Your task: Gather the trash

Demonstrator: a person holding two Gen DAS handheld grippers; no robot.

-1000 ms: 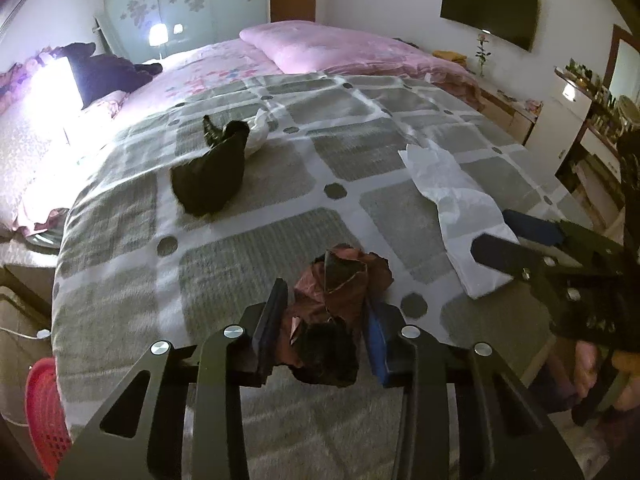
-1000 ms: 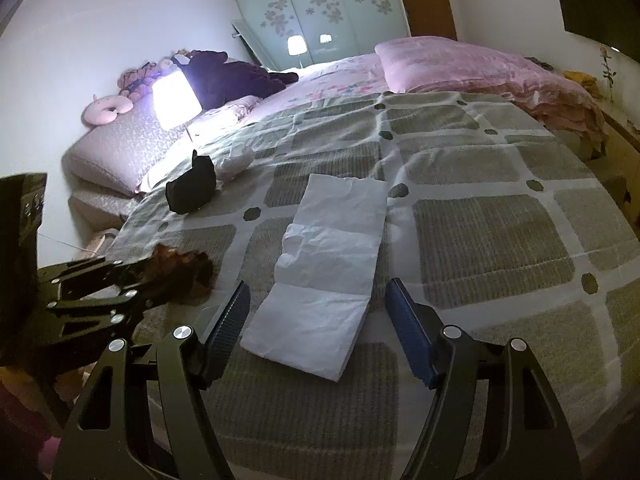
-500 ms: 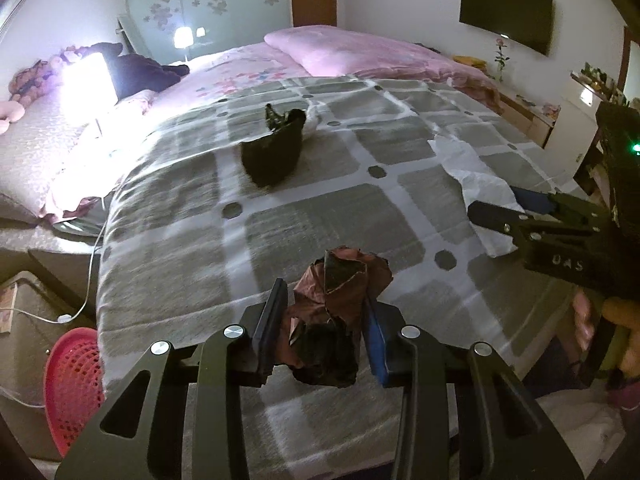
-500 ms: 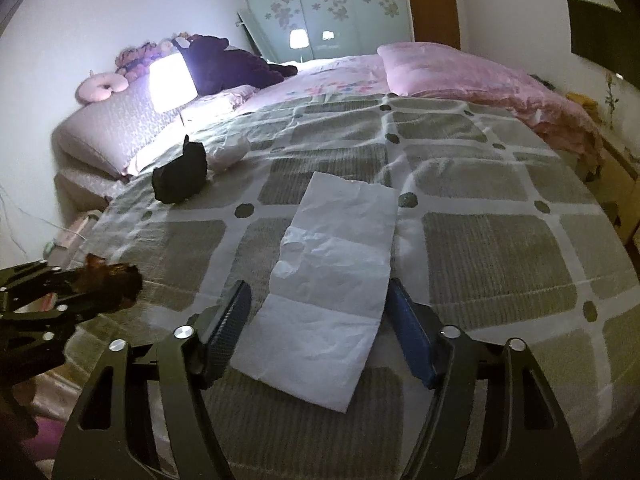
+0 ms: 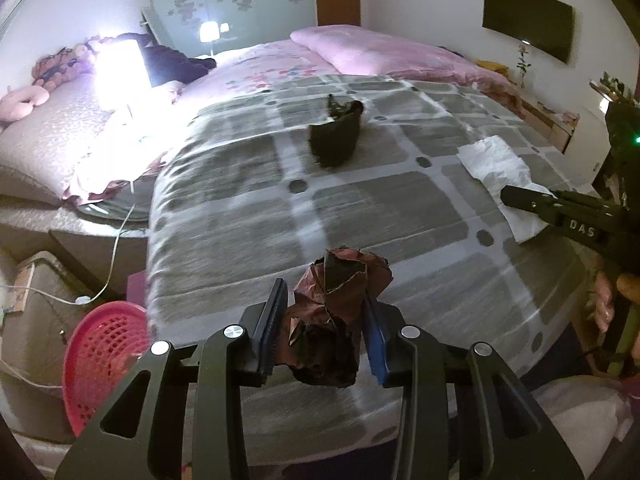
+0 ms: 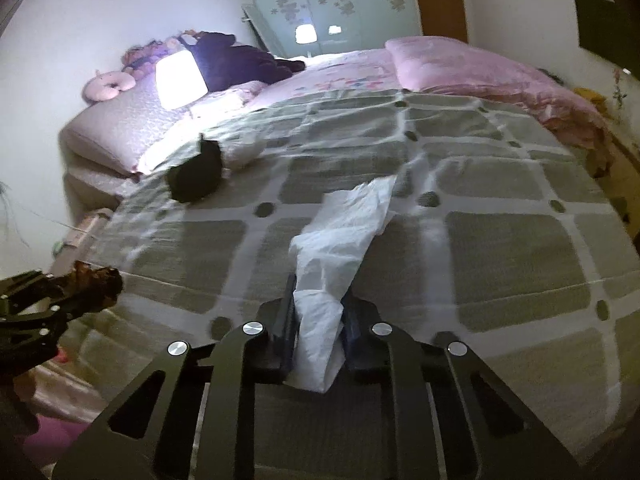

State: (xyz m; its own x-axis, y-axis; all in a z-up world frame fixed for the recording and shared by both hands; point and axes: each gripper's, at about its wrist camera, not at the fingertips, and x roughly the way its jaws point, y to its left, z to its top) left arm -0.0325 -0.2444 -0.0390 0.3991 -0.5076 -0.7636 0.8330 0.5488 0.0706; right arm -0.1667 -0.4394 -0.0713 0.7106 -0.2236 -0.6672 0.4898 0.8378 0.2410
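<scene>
While brown wrapper (image 5: 334, 312) fills left jaws, white paper (image 6: 332, 264) fills right.

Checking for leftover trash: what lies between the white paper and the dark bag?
Left wrist view: only bare checked grey blanket between crumpled white paper sheet and dark bag.

Your left gripper (image 5: 324, 332): matte black linkage arms, triangular cut-outs, four silver screw heads; black ribbed pad at 9 o'clock, blue pad at 3. Your right gripper (image 6: 318, 320): same build, white "DAS" lettering, green LED.
</scene>
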